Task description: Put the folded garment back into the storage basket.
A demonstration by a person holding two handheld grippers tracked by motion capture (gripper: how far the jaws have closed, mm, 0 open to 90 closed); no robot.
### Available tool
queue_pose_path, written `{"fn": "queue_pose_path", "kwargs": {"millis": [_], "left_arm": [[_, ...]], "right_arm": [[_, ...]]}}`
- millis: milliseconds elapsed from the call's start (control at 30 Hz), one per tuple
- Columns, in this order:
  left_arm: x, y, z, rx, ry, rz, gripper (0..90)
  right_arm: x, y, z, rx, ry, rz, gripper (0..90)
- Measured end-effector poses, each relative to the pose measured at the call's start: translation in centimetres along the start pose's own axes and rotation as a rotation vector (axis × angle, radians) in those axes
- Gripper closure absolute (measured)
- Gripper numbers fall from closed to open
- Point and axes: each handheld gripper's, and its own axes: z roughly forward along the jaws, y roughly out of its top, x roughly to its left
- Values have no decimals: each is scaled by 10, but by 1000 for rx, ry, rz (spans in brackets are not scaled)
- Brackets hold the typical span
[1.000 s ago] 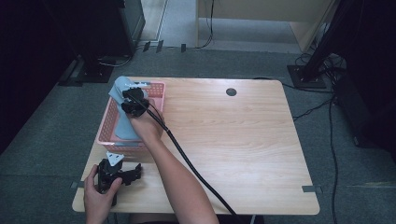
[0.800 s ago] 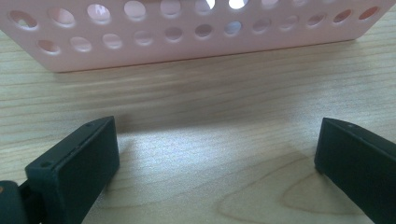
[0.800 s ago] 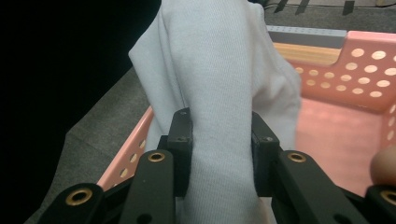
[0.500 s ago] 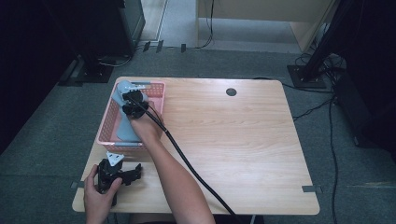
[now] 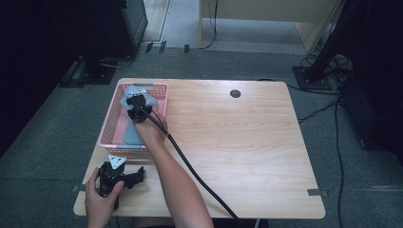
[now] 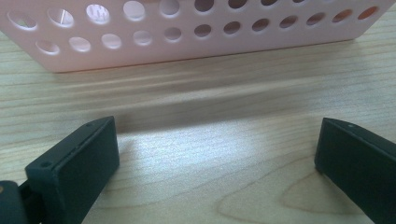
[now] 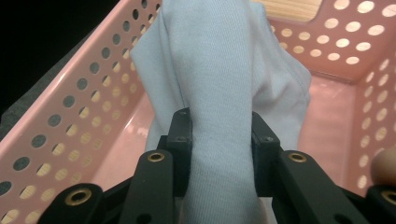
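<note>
A pink perforated plastic basket sat at the left side of the wooden table, its far end near the table's back edge. Inside it lay a pale grey-blue cloth, bunched and draped from the basket's far end toward the near wall. The right gripper was down inside the basket, and the right gripper view showed its jaws pinching a thick fold of that cloth, the fabric rising between the pads and spreading above them against the basket's holed walls. The pink floor of the basket showed bare on either side of the cloth. The gripper's black cable trailed back over the basket's near right corner and across the tabletop to the front edge, lying along the person's forearm.

The left gripper rested on the table at the front left corner, held in the left hand, just short of the basket's near wall. Its jaws stood spread wide with only bare wood between them, and the basket's near wall crossed the view ahead.

A dark round grommet sat in the tabletop near the back edge, well apart from the basket. Cables lay on the grey carpet right of the table.
</note>
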Motion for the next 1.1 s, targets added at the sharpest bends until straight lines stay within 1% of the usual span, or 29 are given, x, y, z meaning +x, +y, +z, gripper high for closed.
{"fn": "queue_pose_path", "kwargs": {"millis": [133,200,267,300,333,367,400,433,500,533,667,700,767,900,1033,1100], "left_arm": [[0,0,0,0,-1,-1,0],[0,0,0,0,-1,-1,0],[0,0,0,0,0,1,0],[0,0,0,0,1,2,0],[0,0,0,0,0,0,0],[0,0,0,0,0,0,0],[0,0,0,0,0,0,0],[0,0,0,0,0,0,0],[0,0,0,0,0,0,0],[0,0,0,0,0,0,0],[0,0,0,0,1,2,0],[0,0,0,0,1,1,0],[0,0,0,0,-1,2,0],[0,0,0,0,-1,2,0],[0,0,0,0,-1,2,0],[0,0,0,0,-1,1,0]], "right_arm": [[2,-1,0,8,9,-17,679],[0,-1,0,20,32,-18,638],[-2,0,-1,18,87,-13,552],[-2,1,-2,15,118,-6,484],[-2,2,-5,-9,160,-27,368],[-2,2,-5,-9,160,-27,368],[-1,3,-7,-11,167,-41,310],[-2,4,-9,-2,189,-61,241],[-5,6,-13,-11,210,-61,162],[-6,6,-14,-17,214,-62,122],[-12,6,-20,-31,235,-77,14],[-13,6,-21,-29,246,-81,0],[-16,6,-25,-34,262,-74,0],[-27,6,-35,-77,272,-38,0],[-37,6,-45,-97,256,-49,0],[-44,4,-50,-94,244,-44,0]]}}
